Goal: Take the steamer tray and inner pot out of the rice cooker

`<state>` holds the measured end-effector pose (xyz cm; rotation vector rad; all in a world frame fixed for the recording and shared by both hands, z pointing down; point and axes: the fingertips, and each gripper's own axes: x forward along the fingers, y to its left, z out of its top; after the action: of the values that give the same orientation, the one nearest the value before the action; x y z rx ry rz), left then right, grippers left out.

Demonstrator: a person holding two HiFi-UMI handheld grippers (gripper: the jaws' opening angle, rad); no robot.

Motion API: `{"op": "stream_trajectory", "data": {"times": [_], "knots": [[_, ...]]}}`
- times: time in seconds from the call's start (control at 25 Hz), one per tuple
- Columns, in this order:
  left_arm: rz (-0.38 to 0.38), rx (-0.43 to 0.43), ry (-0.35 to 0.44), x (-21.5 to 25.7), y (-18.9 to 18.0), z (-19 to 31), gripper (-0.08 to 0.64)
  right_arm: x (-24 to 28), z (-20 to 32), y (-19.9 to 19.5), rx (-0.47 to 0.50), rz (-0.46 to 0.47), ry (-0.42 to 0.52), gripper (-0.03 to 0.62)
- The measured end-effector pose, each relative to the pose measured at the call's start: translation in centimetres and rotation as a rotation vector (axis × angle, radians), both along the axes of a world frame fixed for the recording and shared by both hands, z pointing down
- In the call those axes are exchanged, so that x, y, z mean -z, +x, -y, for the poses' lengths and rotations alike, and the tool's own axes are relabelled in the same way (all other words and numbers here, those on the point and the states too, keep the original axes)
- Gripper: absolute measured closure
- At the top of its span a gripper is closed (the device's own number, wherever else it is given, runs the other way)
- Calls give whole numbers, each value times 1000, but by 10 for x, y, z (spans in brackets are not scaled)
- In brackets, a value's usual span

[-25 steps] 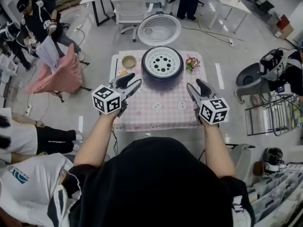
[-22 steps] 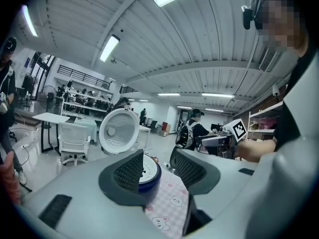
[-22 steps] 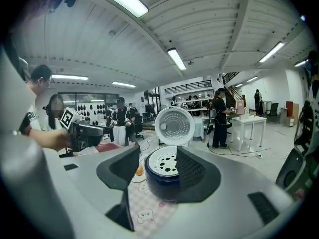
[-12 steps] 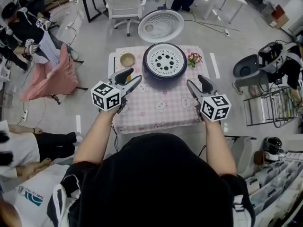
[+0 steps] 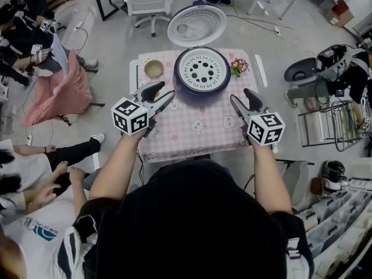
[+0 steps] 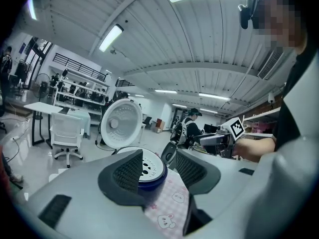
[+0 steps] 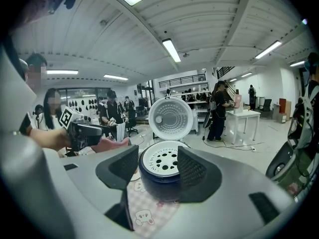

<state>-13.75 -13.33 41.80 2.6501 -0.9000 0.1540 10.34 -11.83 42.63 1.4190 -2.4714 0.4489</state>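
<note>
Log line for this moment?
phase: pre-grasp | left gripper: open, empty | right gripper: open, empty | white perforated steamer tray: in dark blue rice cooker, lid open

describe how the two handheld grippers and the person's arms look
Both the left gripper and right gripper have grey bodies, two dark curved jaws with black textured pads, and a white cube printed with black square markers. The person wears a black top; the forearms are bare.
</note>
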Motion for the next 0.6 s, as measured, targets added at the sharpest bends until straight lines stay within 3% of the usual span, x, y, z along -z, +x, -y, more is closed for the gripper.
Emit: {"op": "stream_trajectory", "data": {"times": [0.6], "knots": [[25,39,-15,6,25,35,344,-1,62,9,102,12,-21,339]]}}
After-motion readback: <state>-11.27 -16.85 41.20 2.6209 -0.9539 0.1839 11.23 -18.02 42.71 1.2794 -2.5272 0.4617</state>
